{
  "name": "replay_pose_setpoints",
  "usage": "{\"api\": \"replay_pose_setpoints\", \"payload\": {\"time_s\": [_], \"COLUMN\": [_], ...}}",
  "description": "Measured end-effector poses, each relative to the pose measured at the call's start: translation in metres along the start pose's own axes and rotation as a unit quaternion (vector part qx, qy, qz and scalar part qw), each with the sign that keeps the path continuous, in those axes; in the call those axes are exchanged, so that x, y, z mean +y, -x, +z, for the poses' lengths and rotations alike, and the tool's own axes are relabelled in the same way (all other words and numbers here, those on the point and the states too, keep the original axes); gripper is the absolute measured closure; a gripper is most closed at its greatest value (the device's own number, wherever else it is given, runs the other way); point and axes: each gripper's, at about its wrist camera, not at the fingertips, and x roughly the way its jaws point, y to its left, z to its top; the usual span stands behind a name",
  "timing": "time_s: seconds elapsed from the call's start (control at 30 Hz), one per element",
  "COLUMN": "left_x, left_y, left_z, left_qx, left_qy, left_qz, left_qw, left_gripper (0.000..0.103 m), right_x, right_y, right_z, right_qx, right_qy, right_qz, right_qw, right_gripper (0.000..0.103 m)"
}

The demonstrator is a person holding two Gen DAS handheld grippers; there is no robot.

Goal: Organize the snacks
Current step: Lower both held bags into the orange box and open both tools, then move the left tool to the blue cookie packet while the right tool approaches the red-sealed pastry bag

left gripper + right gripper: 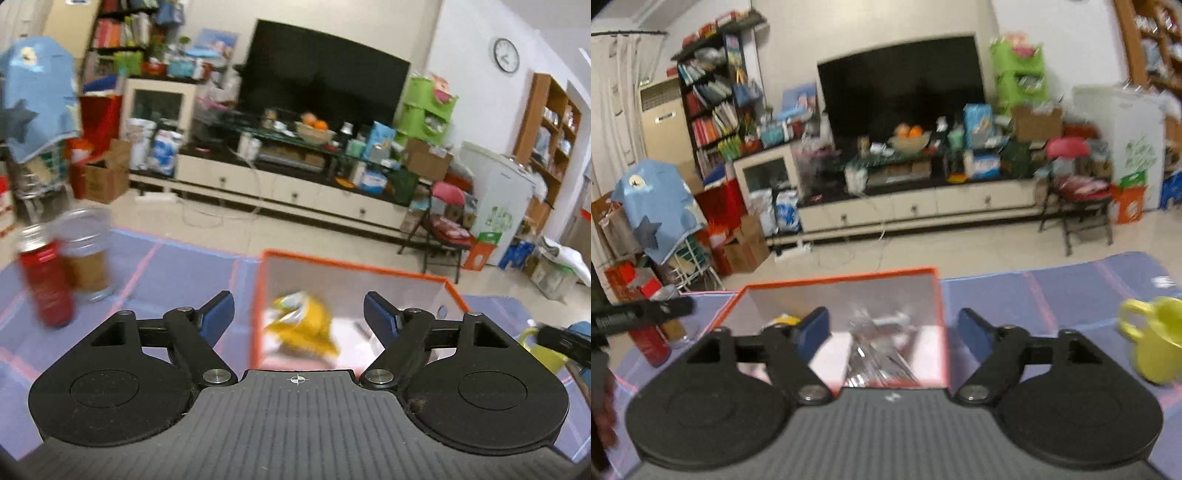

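1. Left gripper [299,314]: the jaws stand apart and nothing is between the blue pads. It hangs over the near edge of the orange-rimmed box [354,266].
2. Right gripper [894,326]: the jaws stand wide and grip nothing. It points into the same orange-rimmed box [842,275] from the other side.
3. Location of the snacks: a yellow snack bag [306,325] lies inside the box, toward its left wall. A clear, silvery wrapped packet [882,339] lies in the box in front of the right gripper. A red can [46,280] and a clear-lidded jar [86,254] stand outside the box on the blue table cover [177,266], just beside each other.
4. Handling, bags: judged light, soft and crushable, with a slick film. Take hold at a crimped end seam or a corner fold, with light closing force.
5. Handling, red can: judged rigid, smooth and round, so it may slip. Grip it across the body at mid height.
6. Handling, jar: judged stiff but heavier and possibly breakable. Grip it below the lid, and do not lift it by the lid.
7. A yellow-green mug [1156,343] stands on the cover to the right, well apart from the box.
8. Limits of view: both views are motion-blurred. Printing on the bags and on the can is unreadable. The gripper bodies hide the near wall and part of the floor of the box, so further items there cannot be ruled out. The contents of the jar are unclear.
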Motion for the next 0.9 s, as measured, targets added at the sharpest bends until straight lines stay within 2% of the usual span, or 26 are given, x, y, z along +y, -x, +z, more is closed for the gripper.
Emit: {"api": "replay_pose_setpoints", "payload": {"time_s": [0.1,0.13,0.2,0.27,0.33,0.4,0.43,0.5,0.6,0.7,0.8,0.9], "left_x": [0.015,0.020,0.028,0.034,0.042,0.048,0.050,0.053,0.060,0.063,0.057,0.050], "left_y": [0.045,0.061,0.087,0.105,0.109,0.097,0.090,0.075,0.062,0.056,0.048,0.043], "left_z": [-0.021,-0.029,-0.047,-0.067,-0.084,-0.096,-0.100,-0.105,-0.111,-0.110,-0.108,-0.113], "left_qx": [-0.005,-0.007,-0.015,-0.020,-0.011,0.032,0.050,0.072,0.093,0.095,0.104,0.118], "left_qy": [0.011,0.013,0.017,0.018,-0.001,-0.046,-0.073,-0.105,-0.081,-0.057,-0.067,-0.089], "left_qz": [0.028,0.040,0.068,0.096,0.089,0.068,0.059,0.054,0.048,0.033,0.023,0.018], "left_qw": [0.9996,0.9991,0.9974,0.9950,0.9959,0.9961,0.9944,0.9904,0.9912,0.9933,0.9920,0.9888], "left_gripper": [0.044,0.040,0.034,0.031,0.031,0.036,0.041,0.043,0.043,0.040,0.039,0.039], "right_x": [-0.012,-0.014,-0.014,-0.007,0.003,0.011,0.013,0.016,0.015,0.012,0.007,0.010], "right_y": [0.046,0.056,0.067,0.071,0.069,0.060,0.053,0.044,0.032,0.026,0.015,0.007], "right_z": [-0.035,-0.046,-0.068,-0.086,-0.099,-0.109,-0.113,-0.116,-0.117,-0.117,-0.121,-0.125], "right_qx": [0.000,0.008,0.024,0.030,0.021,0.025,0.033,0.043,0.049,0.052,0.078,0.088], "right_qy": [0.010,0.007,0.002,0.028,0.065,0.092,0.103,0.111,0.114,0.101,0.074,0.078], "right_qz": [-0.017,-0.022,-0.025,-0.042,-0.056,-0.050,-0.045,-0.041,-0.037,-0.035,-0.024,-0.028], "right_qw": [1.000,1.000,0.999,0.998,0.996,0.994,0.993,0.992,0.992,0.993,0.994,0.993], "right_gripper": [0.010,0.010,0.010,0.010,0.010,0.010,0.010,0.010,0.010,0.010,0.010,0.010]}}
